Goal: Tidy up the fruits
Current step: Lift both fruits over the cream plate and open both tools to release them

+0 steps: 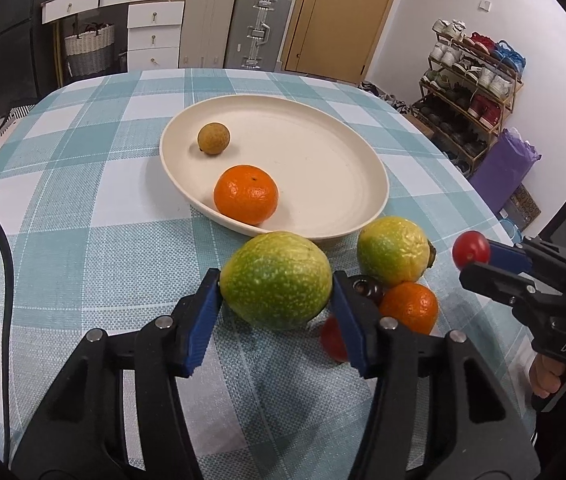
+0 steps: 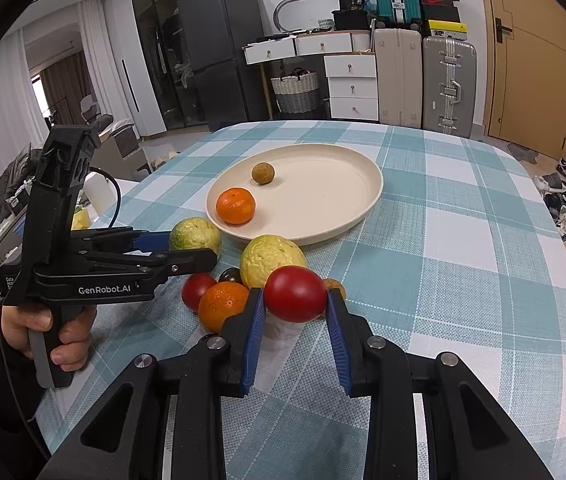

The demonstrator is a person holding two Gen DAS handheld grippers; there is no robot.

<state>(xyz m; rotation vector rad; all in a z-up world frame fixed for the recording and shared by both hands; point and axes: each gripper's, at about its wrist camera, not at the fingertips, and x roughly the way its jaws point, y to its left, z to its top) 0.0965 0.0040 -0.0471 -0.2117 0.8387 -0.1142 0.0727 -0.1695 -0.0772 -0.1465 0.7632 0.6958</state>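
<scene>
Nearest my left gripper (image 1: 275, 300) sat a green-yellow guava (image 1: 275, 280), blue pads touching both its sides, apparently clamped. Right gripper (image 2: 295, 300) was closed on a red tomato (image 2: 295, 294), seemingly raised above the checked tablecloth (image 2: 443, 240). Cream plate (image 1: 363, 184) already held a mandarin (image 1: 246, 194) and a small brown longan (image 1: 213, 138). Second guava (image 1: 393, 250), second mandarin (image 1: 409, 306), another tomato (image 2: 197, 290) and a dark fruit (image 2: 230, 275) waited in a cluster beside the plate. Judged step: paired pick-up. Next: carry both over the rim, release into bare spots.
</scene>
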